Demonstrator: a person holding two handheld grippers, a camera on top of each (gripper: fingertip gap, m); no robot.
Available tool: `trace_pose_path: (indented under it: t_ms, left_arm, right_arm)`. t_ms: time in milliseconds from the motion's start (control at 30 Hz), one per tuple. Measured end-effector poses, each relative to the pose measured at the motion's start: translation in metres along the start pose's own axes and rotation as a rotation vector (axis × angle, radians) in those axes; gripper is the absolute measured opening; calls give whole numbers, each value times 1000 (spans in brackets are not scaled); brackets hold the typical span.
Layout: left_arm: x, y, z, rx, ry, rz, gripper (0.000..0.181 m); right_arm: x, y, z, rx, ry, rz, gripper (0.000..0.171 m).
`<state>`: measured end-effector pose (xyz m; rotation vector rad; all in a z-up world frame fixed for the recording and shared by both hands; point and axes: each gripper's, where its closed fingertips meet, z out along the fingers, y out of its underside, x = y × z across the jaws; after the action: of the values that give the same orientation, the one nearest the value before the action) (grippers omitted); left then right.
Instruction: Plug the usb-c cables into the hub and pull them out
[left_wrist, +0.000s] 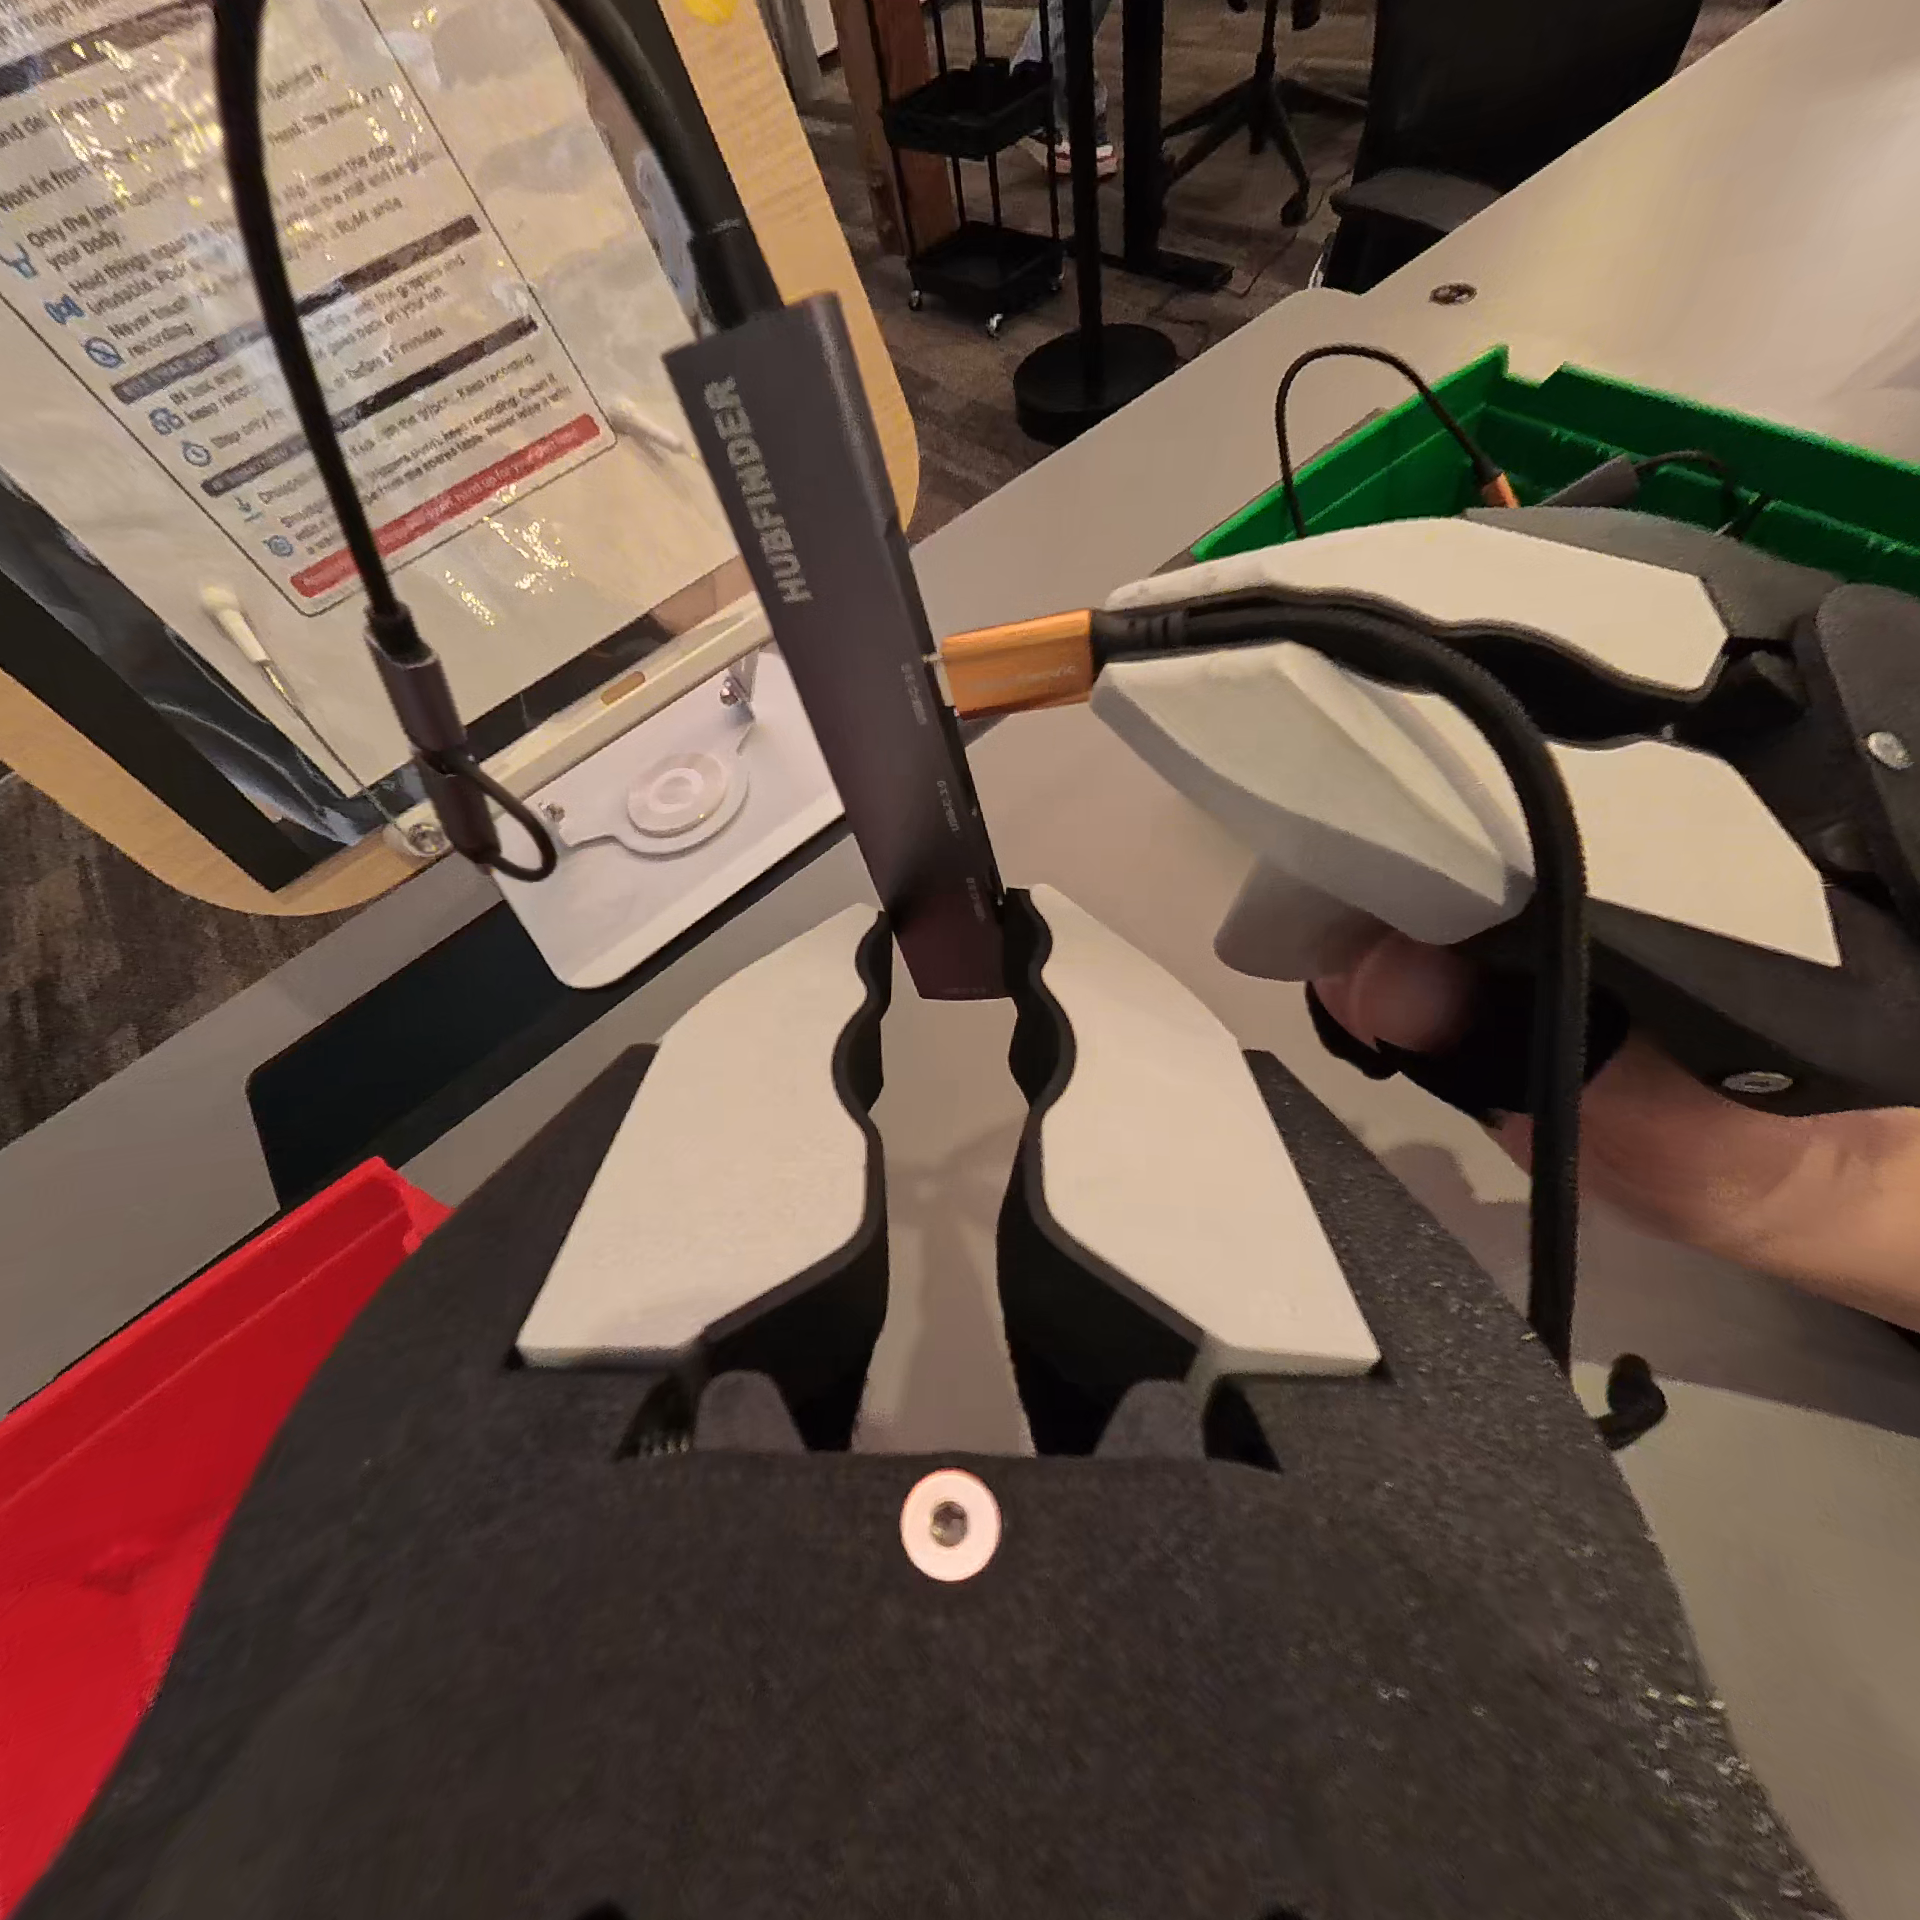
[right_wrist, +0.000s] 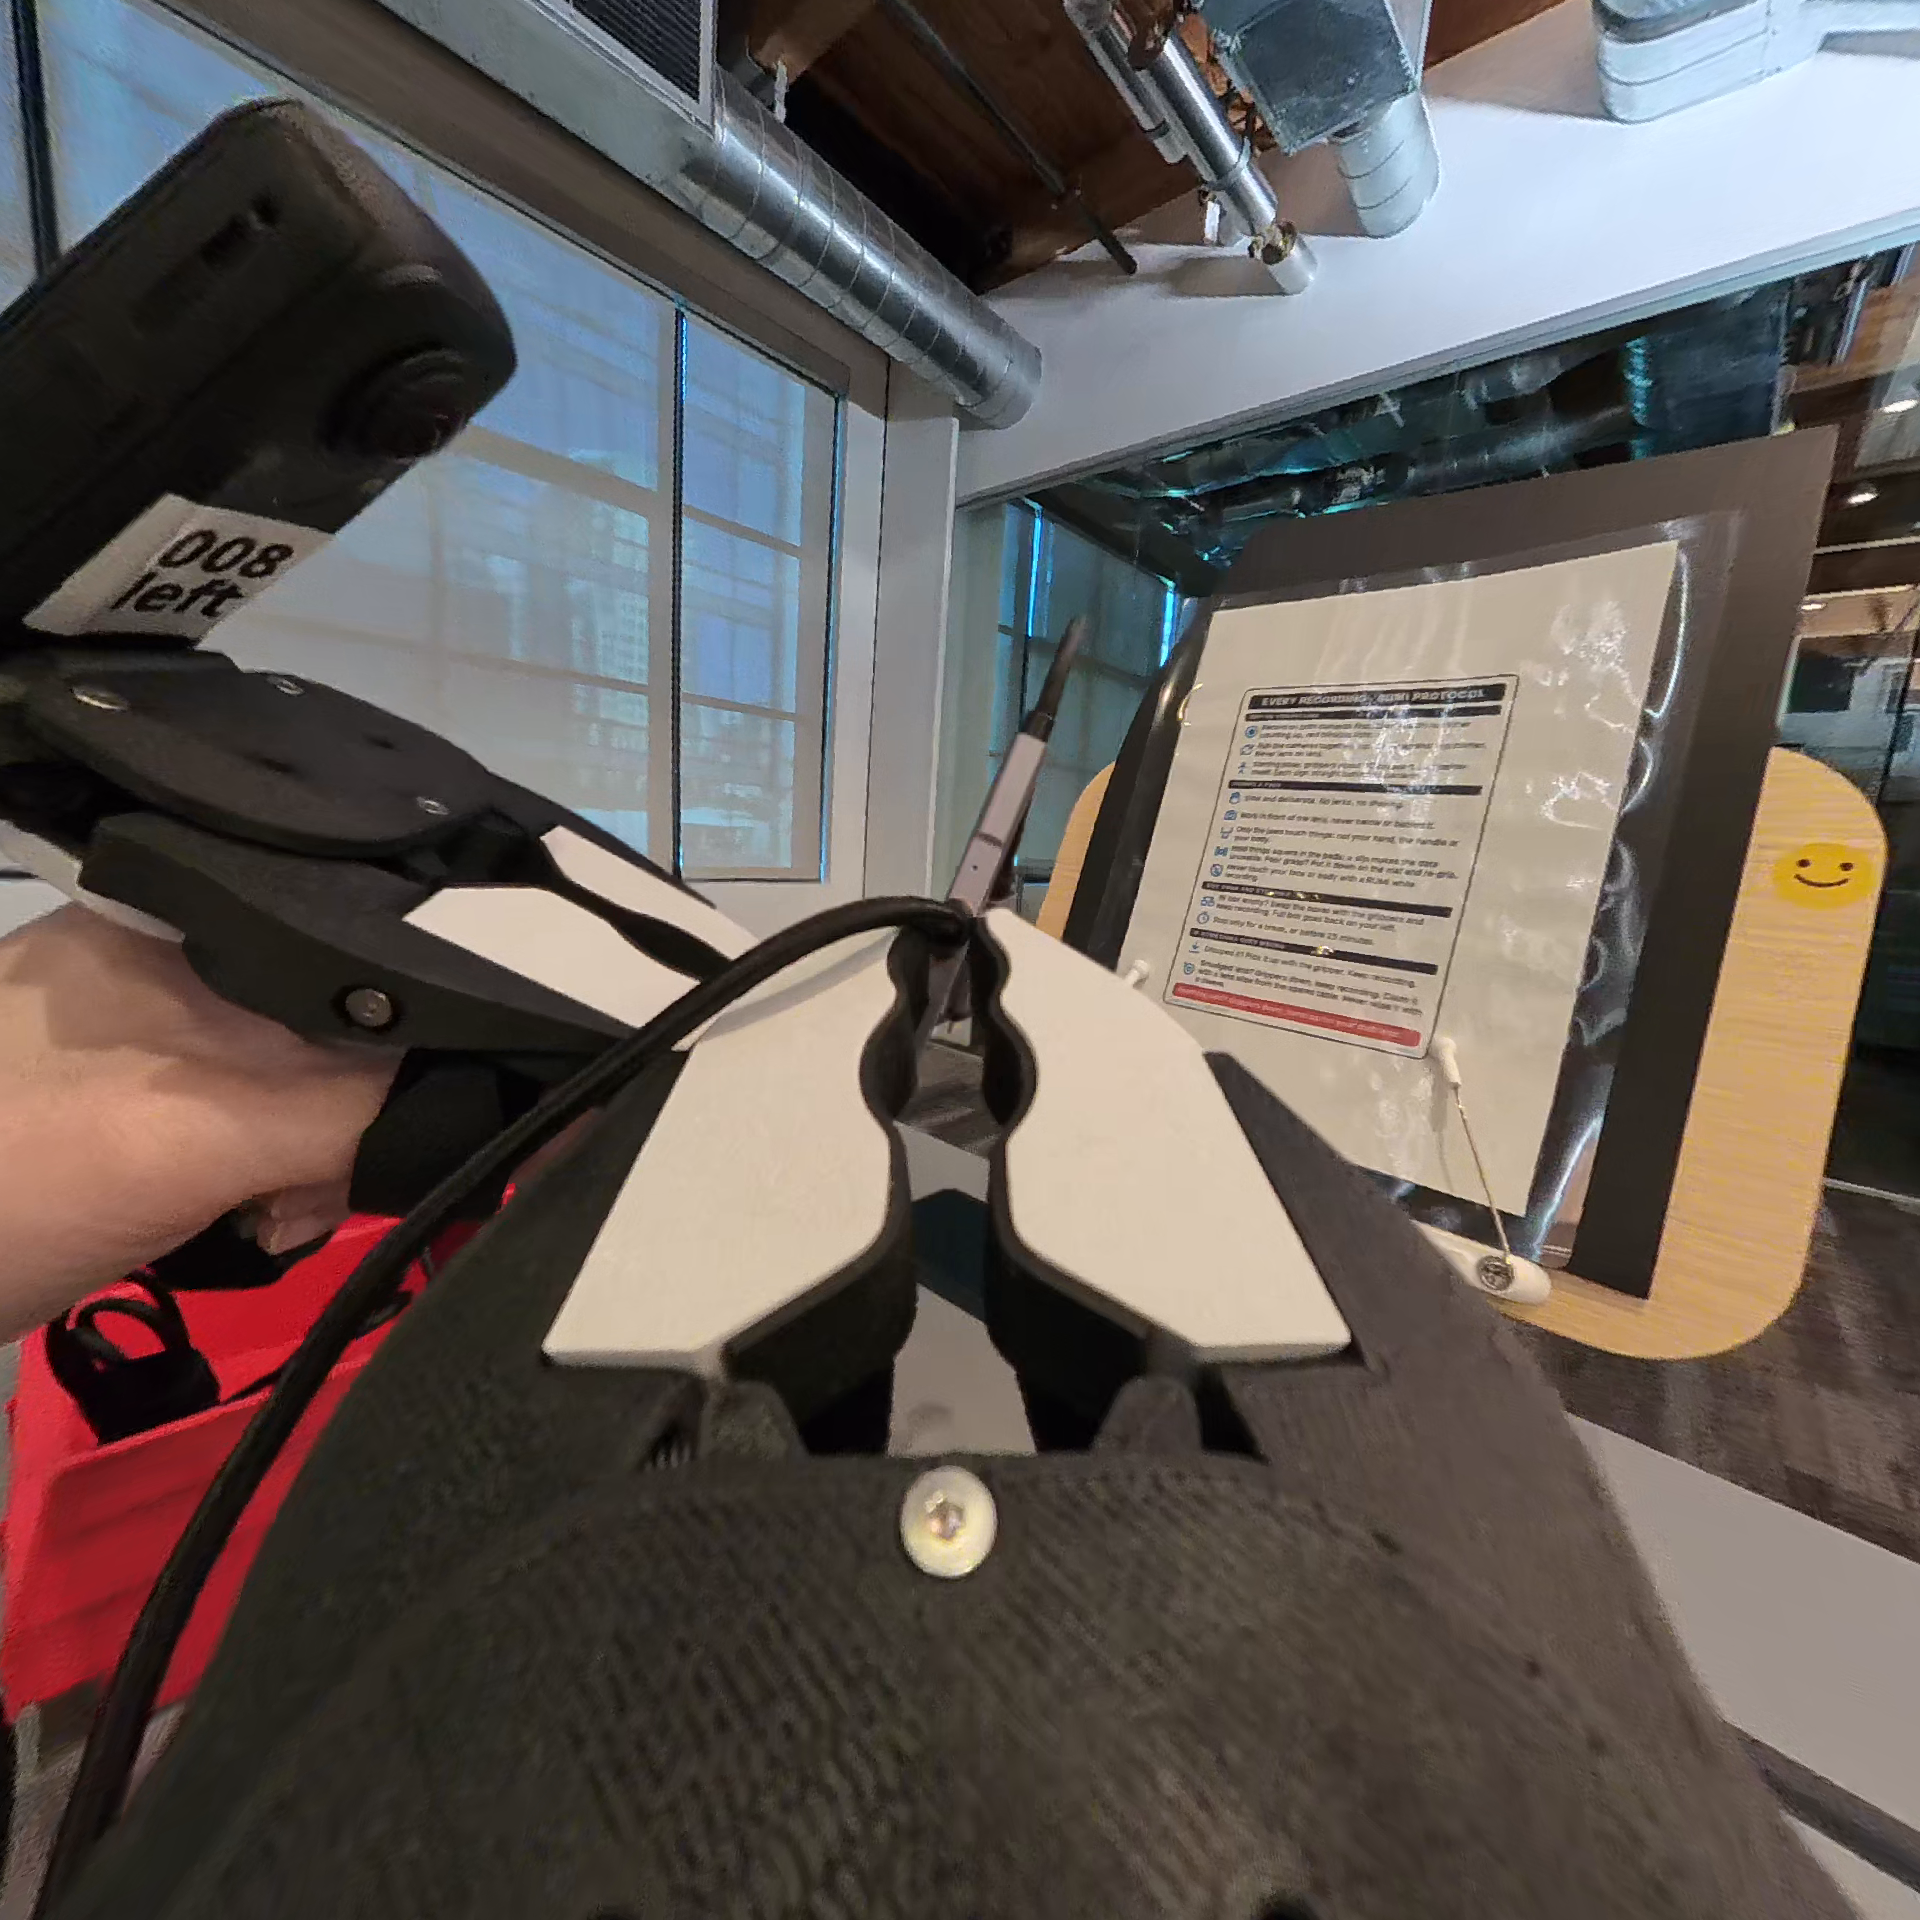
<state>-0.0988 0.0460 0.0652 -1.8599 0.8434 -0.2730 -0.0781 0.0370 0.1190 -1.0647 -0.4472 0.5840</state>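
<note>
- The left gripper (left_wrist: 951, 935) has its jaws clamped on the lower end of the dark grey hub (left_wrist: 831, 623), which stands tilted up and away from the fingertips, clear of the table.
- The right gripper (left_wrist: 1107, 649) comes in from the right of those jaws, its own jaws pinched on the black braided cable (left_wrist: 1538, 935) just behind an orange usb-c plug (left_wrist: 1023, 665).
- The plug's metal tip meets the side edge of the hub above the left jaws; how deep it sits I cannot tell.
- In the right wrist view the right gripper (right_wrist: 961, 940) has its tips closed on the cable, with the hub (right_wrist: 997, 821) rising just beyond them.
- The hub's own black lead (left_wrist: 301, 416) loops up and over, hanging left of the left jaws.
- Below is a pale grey table (left_wrist: 1714, 239): one red bin (left_wrist: 156, 1455) at lower left, one green bin (left_wrist: 1662, 457) beyond the right gripper holding a second orange-tipped cable (left_wrist: 1496, 483).
- One laminated sheet (left_wrist: 312, 312) stands on a wood-edged board ahead; past it lie patterned carpet, windows and ceiling ducts.
</note>
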Motion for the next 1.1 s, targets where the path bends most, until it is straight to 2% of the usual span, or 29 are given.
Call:
trace_pose_path:
  t_ms: [267, 633, 1100]
  left_arm:
    - [6, -10, -4, 64, 44, -12, 20]
    - [6, -18, -10, 108, -26, 82, 20]
    - [24, -42, -25, 289, 80, 74, 22]
  right_arm:
    - [-3, -13, -5, 82, -58, 59, 8]
    - [-1, -23, -8, 127, -99, 120, 8]
    - [-20, -56, -22, 269, -142, -94, 8]
